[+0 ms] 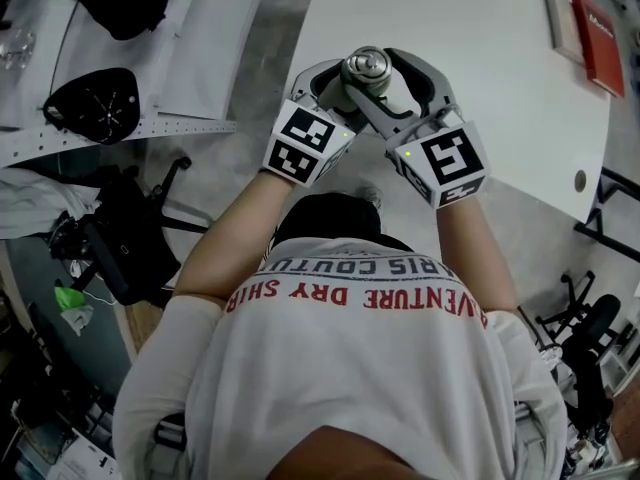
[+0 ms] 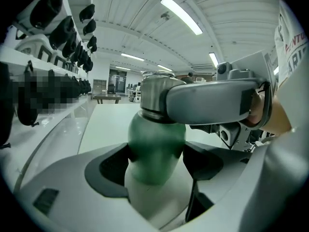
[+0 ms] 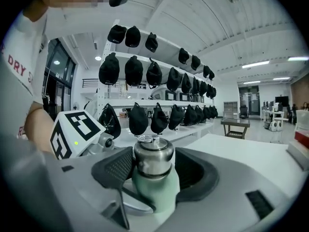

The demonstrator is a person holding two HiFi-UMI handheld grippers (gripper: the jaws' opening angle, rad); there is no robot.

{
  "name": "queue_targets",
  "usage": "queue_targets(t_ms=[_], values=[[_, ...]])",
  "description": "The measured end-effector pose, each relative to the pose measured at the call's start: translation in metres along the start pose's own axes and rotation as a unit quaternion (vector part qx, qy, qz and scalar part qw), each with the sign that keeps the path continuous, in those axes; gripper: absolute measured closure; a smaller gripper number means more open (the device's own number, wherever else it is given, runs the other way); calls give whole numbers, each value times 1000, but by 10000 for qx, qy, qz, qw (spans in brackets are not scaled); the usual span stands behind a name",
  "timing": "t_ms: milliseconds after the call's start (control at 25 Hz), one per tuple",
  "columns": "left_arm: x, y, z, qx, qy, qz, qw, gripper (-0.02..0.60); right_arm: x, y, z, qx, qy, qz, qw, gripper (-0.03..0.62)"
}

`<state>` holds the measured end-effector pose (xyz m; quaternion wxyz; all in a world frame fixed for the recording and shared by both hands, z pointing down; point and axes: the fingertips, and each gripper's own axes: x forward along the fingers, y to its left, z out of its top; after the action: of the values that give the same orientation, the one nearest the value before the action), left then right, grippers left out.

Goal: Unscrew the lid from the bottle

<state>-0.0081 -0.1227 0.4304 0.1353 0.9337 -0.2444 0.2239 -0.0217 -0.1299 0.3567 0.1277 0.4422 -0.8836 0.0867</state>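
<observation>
A green bottle [image 2: 157, 153] with a steel lid [image 1: 365, 66] is held up in front of the person, over the near edge of a white table [image 1: 480, 58]. My left gripper [image 2: 157, 164] is shut on the bottle's body below the neck, its dark pads pressing both sides. My right gripper [image 3: 153, 166] comes from the other side with the lid [image 3: 153, 156] between its ribbed pads. The pads sit close beside the lid, and a thin dark gap shows on the right. In the head view the left gripper [image 1: 340, 93] and right gripper [image 1: 372, 73] cross around the bottle top.
A red book [image 1: 598, 38] lies at the table's far right. Black caps [image 1: 95, 103] rest on a white shelf unit to the left, and more caps [image 3: 154, 76] hang on racks behind. A dark chair [image 1: 110, 238] stands by the person's left side.
</observation>
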Motion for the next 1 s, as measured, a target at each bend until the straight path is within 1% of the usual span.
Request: queue_targets(t_ms=[80,240,400,600,760,1000], values=[[1,1,-2,0,-11,41,10000,218,2,0,2,-65,-27,-53,10000,332],[1,0,-2,7,13,49,10000,218,4,0,4,-190,-37,-118,9997,335],[0,0,-3,37,35,22,10000,219,4,1,4,-227,-19,-103,9997,336],[1,0,-3,93,118,-112,9998,219,3,1,3,-269,-19,14,9996,338],[1,0,-2,234,220,-362,9988,219,2,0,2,-285,-8,233,9993,338],[3,-1,-4,576,341,-937,9933,221,1,0,2,-459,54,740,9962,338]])
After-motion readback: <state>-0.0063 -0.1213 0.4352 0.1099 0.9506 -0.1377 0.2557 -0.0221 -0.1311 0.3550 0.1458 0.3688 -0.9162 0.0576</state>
